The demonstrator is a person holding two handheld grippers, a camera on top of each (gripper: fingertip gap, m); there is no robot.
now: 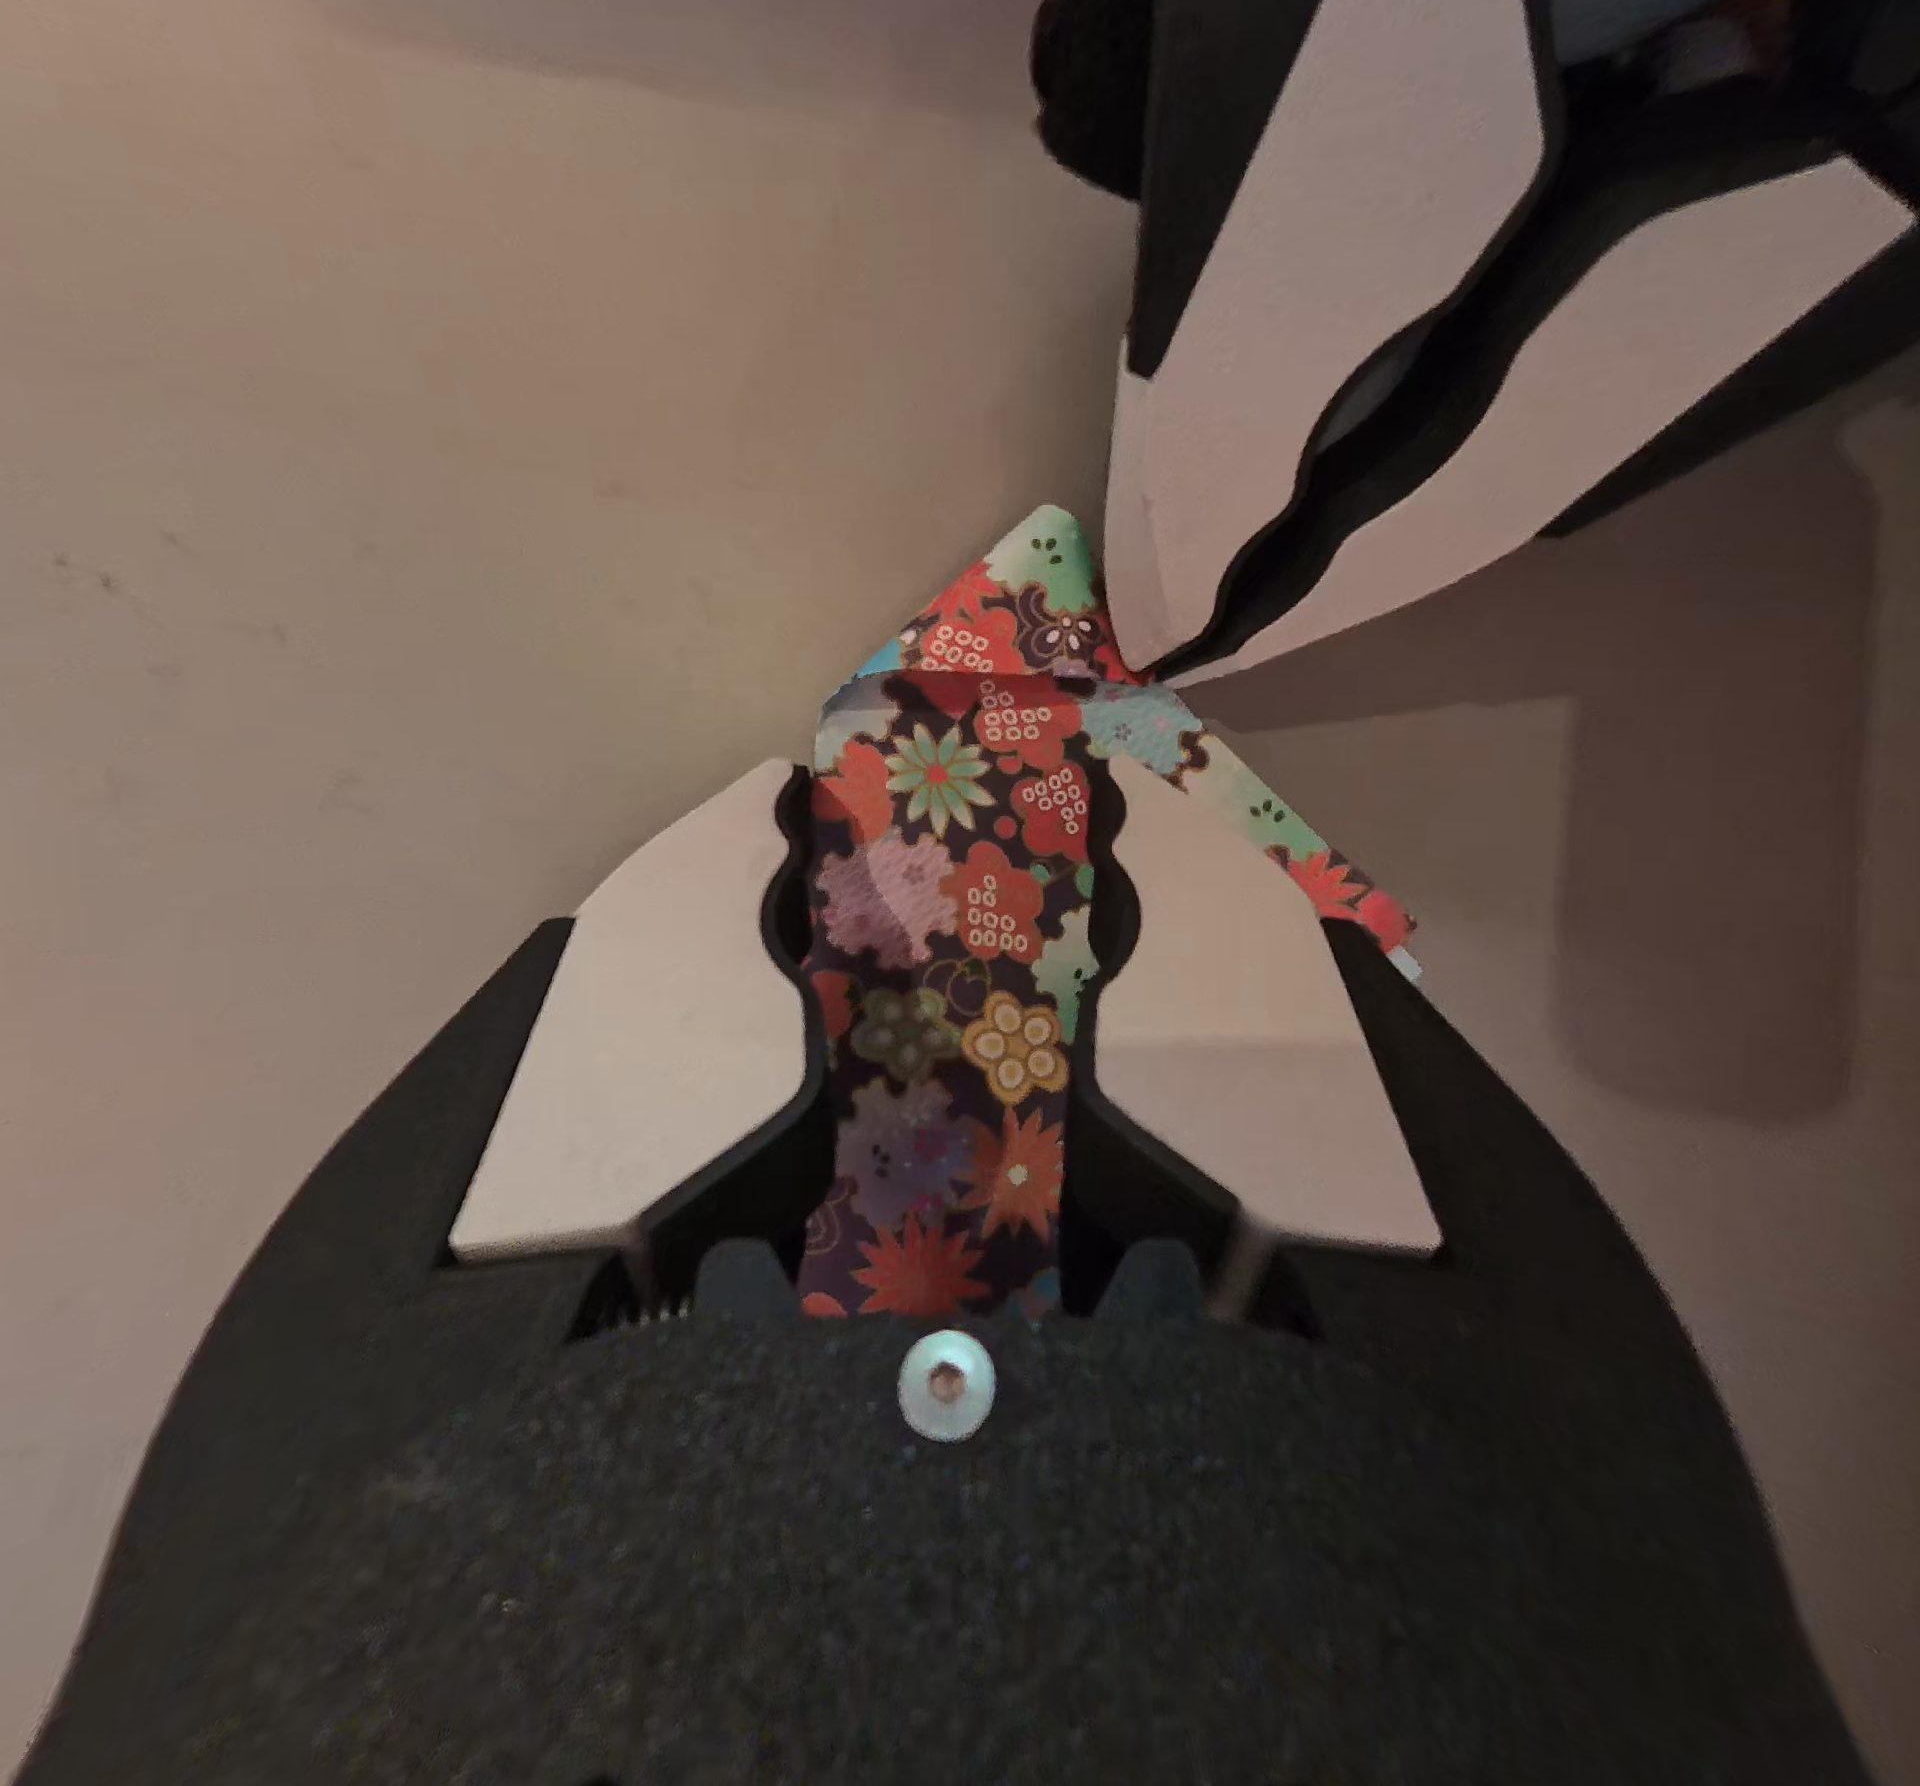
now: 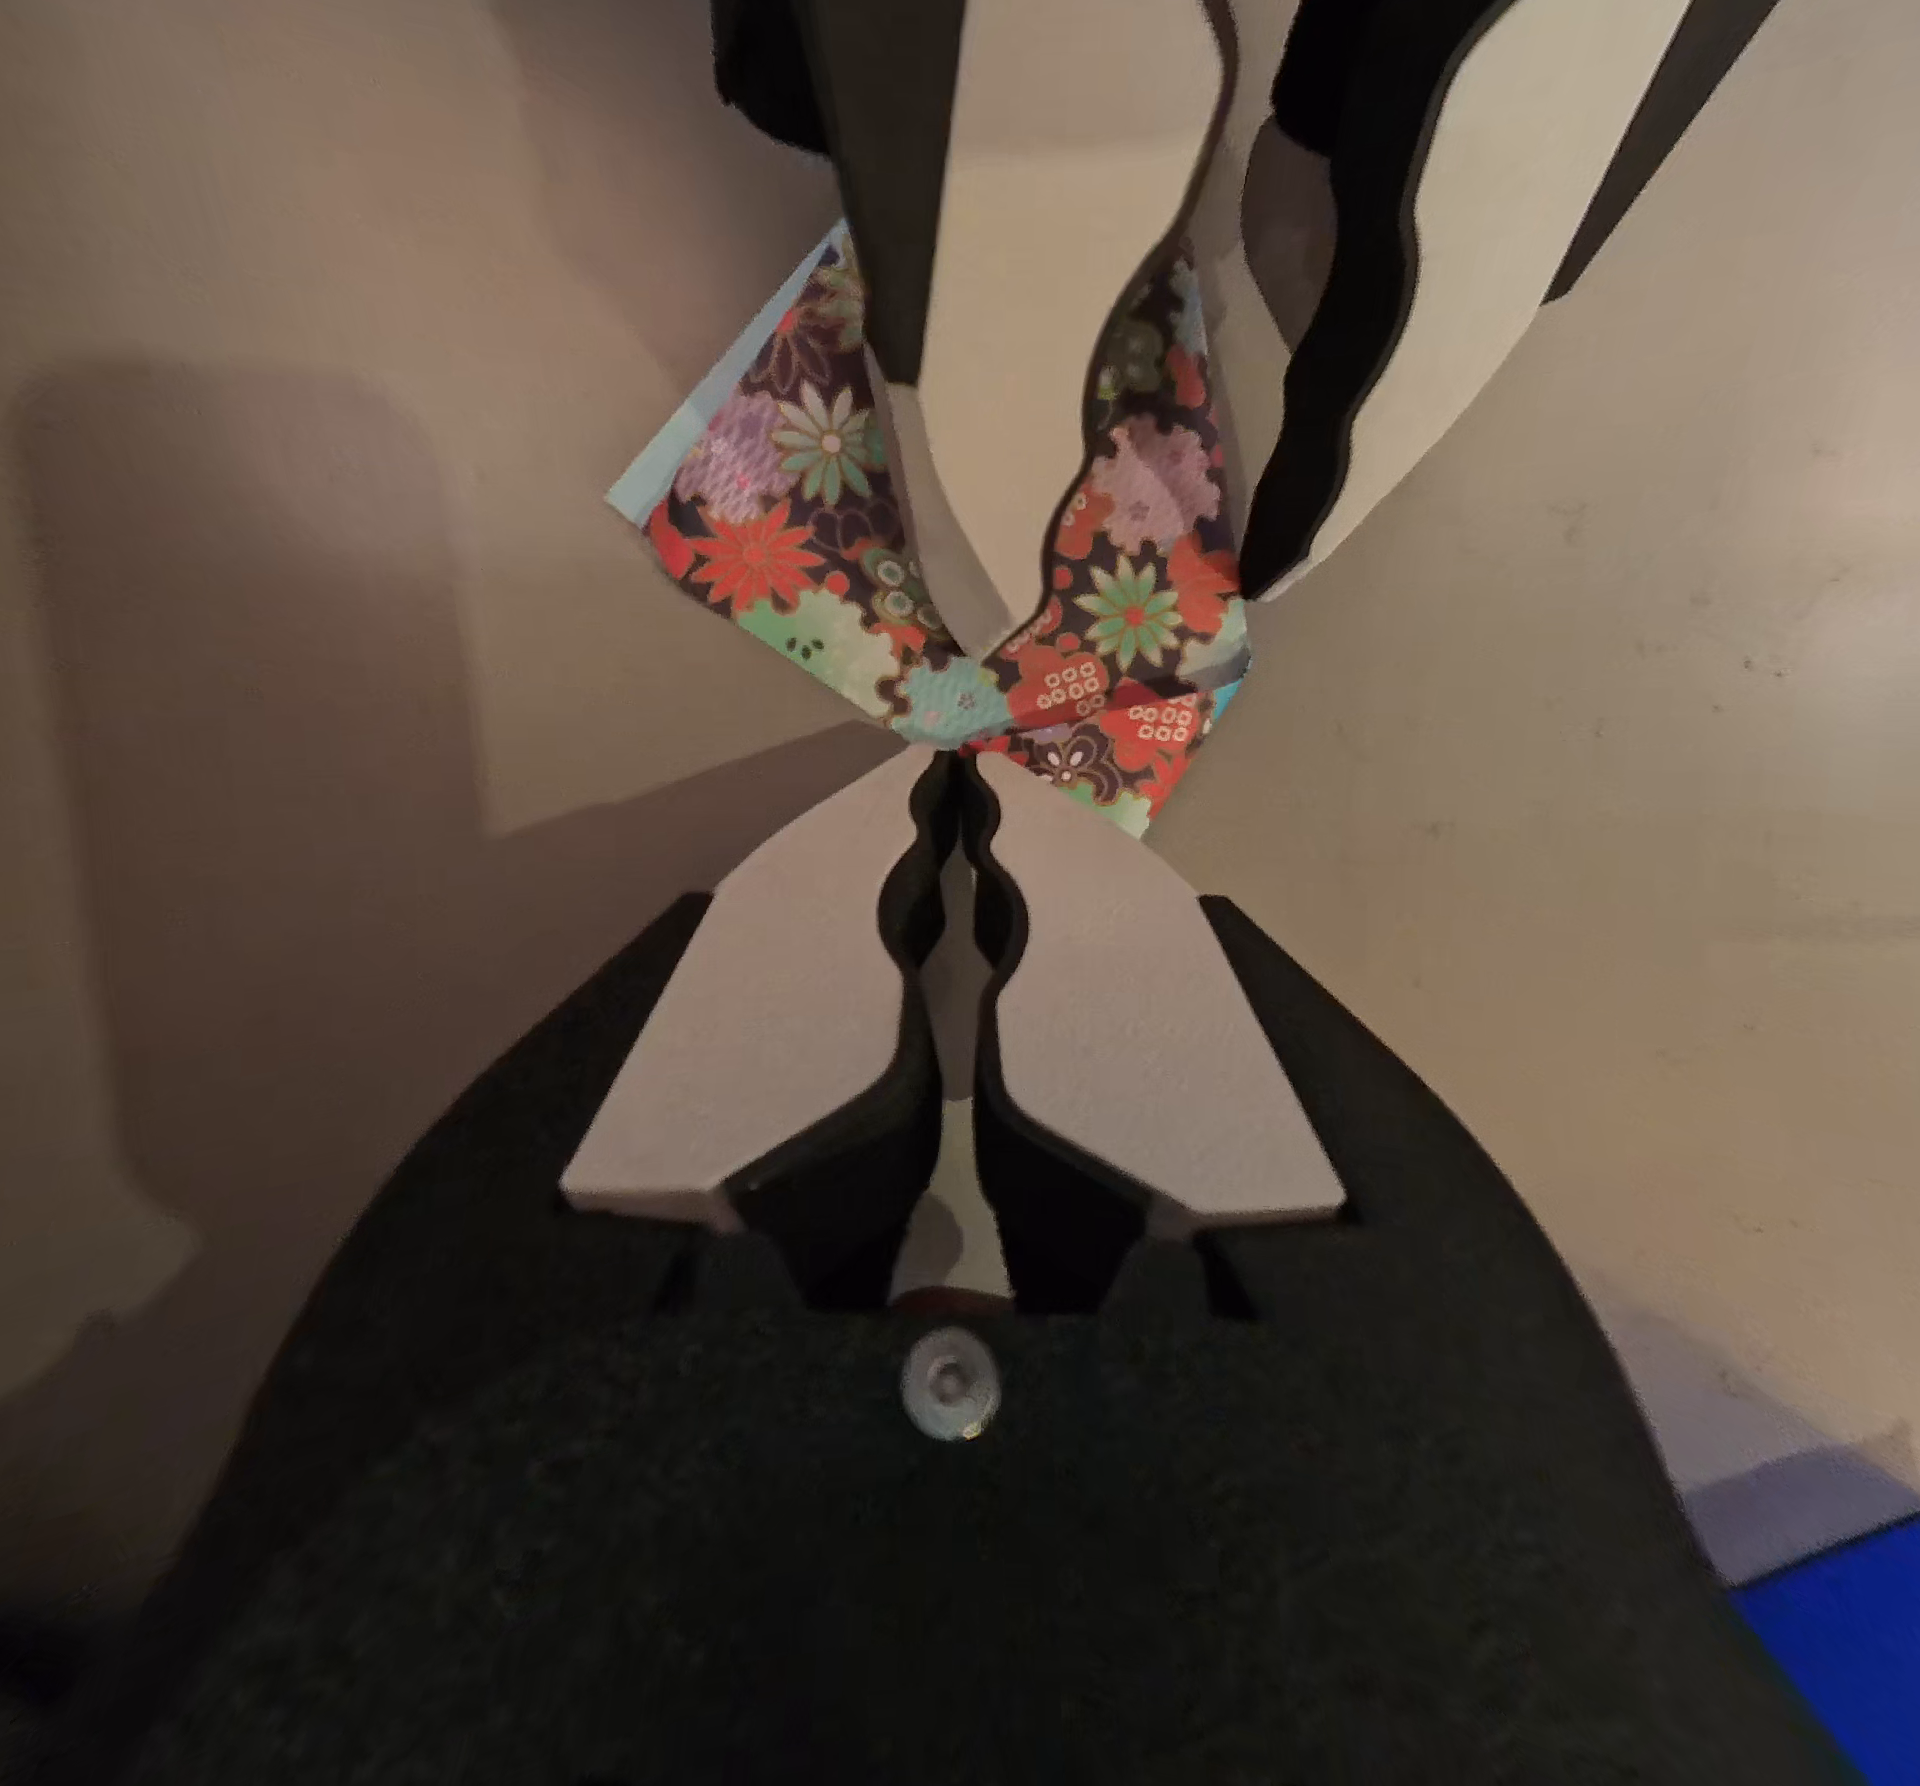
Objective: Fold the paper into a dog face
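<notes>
Centrally, a folded sheet of floral-patterned paper [image 1: 951,915] is held between two grippers above a plain beige tabletop [image 1: 416,489]. Its printed face carries red, purple, mint and ochre blossoms with gold outlines on a dark ground; a thin pale edge of the reverse side shows at one corner in the right wrist view. The paper is creased into angular flaps: a triangular peak at the far end and a narrow strip slanting down to the right in the left wrist view.

Left gripper [image 1: 951,801]: matt black, grainy body with a silver screw head; two fingers [image 1: 665,988] faced in smooth off-white plates with wavy black inner edges. The jaws stand moderately apart, and the paper lies lengthwise in the gap between them, filling it from the body to the tips; the paper's edges meet both inner edges, so the jaws appear closed on it.

Right gripper [image 2: 961,760]: same construction. Its jaws are drawn almost together, with only a slim wavy slit between them, and the tips pinch a pointed corner of the paper [image 2: 1091,687] where two flaps meet.

In the right wrist view, the left gripper [image 2: 1122,593] descends from above, astride the sheet. Soft shadows fall on the table, and a blue surface [image 2: 1829,1653] shows at the lower right corner.
</notes>
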